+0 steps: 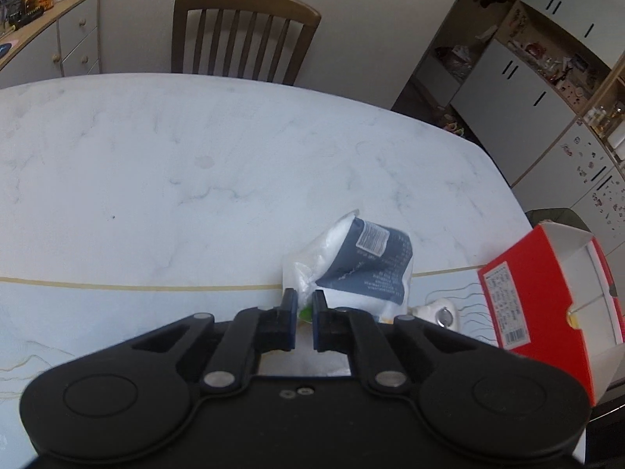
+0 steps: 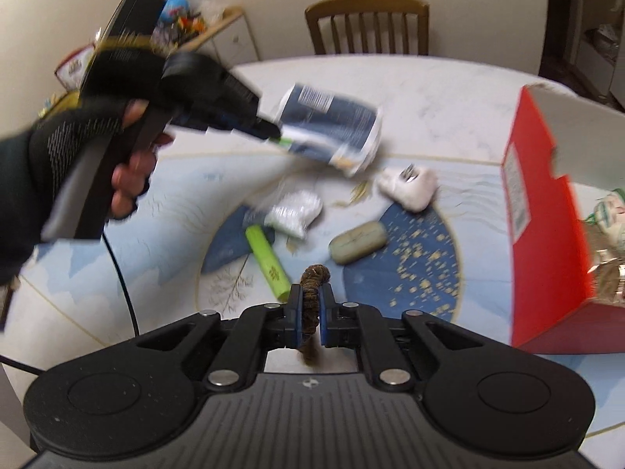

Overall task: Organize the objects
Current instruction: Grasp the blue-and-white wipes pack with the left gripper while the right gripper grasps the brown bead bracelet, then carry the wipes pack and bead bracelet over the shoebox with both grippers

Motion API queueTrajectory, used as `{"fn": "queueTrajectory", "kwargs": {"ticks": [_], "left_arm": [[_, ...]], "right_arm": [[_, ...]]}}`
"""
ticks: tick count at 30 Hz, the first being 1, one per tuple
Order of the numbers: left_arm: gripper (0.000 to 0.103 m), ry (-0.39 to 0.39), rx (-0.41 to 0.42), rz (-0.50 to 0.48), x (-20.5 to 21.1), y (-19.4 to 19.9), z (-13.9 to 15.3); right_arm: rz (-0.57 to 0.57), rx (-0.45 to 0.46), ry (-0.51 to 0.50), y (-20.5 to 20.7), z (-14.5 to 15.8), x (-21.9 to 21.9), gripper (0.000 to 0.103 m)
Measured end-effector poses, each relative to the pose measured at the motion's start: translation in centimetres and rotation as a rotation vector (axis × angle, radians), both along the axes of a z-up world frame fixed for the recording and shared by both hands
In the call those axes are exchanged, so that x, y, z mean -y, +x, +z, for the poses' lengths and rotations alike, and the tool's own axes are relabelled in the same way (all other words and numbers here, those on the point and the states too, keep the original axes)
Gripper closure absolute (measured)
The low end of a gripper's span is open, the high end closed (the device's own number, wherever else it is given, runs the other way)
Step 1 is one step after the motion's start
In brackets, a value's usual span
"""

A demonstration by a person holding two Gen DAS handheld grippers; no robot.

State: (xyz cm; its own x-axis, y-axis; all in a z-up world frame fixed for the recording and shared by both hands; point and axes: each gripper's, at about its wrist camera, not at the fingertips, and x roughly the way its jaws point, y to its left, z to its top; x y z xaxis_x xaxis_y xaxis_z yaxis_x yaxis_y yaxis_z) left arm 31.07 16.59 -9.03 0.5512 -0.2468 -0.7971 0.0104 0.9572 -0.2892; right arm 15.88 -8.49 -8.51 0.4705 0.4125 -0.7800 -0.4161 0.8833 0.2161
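Observation:
My left gripper (image 1: pixel 304 305) is shut on the edge of a clear plastic packet (image 1: pixel 363 269) with a dark blue label, and a bit of green shows between its pads. The right wrist view shows this gripper (image 2: pixel 273 133) in a gloved hand (image 2: pixel 78 148), holding the blurred packet (image 2: pixel 332 125) above the table. My right gripper (image 2: pixel 310 312) is shut on a brown hair tie (image 2: pixel 312 285), which stands up between the fingers over the table's near side. An open red box (image 2: pixel 547 203) stands at the right.
On the patterned table (image 2: pixel 429 265) lie a green tube (image 2: pixel 267 262), a white beaded pouch (image 2: pixel 293 213) on a blue packet (image 2: pixel 230 242), a soap bar (image 2: pixel 357 248) and a white plug (image 2: pixel 408 187). A wooden chair (image 1: pixel 242 35) stands behind the table, and cabinets (image 1: pixel 519 90) stand at the right.

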Motion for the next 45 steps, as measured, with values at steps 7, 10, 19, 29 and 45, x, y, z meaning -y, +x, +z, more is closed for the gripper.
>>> {"fn": "queueTrajectory", "kwargs": {"ticks": [7, 10, 19, 29, 45], "left_arm": [[0.101, -0.048, 0.041, -0.018, 0.2, -2.6, 2.3], [0.101, -0.039, 0.058, -0.046, 1.0, -3.7, 3.5], [0.102, -0.087, 0.090, -0.083, 3.9, -6.4, 7.2], [0.102, -0.130, 0.136, -0.126, 10.0, -7.6, 11.1], [0.102, -0.140, 0.117, -0.238, 22.7, -5.6, 10.9]], "right_arm": [[-0.074, 0.067, 0.053, -0.3, 3.3, 3.4, 0.096], [-0.104, 0.098, 0.066, -0.2, 4.5, 4.9, 0.096], [-0.173, 0.184, 0.092, 0.7, 7.9, 10.6, 0.096], [-0.228, 0.232, 0.075, 2.1, 9.7, 18.1, 0.096], [-0.301, 0.225, 0.010, 5.2, 7.8, 27.7, 0.096]]}}
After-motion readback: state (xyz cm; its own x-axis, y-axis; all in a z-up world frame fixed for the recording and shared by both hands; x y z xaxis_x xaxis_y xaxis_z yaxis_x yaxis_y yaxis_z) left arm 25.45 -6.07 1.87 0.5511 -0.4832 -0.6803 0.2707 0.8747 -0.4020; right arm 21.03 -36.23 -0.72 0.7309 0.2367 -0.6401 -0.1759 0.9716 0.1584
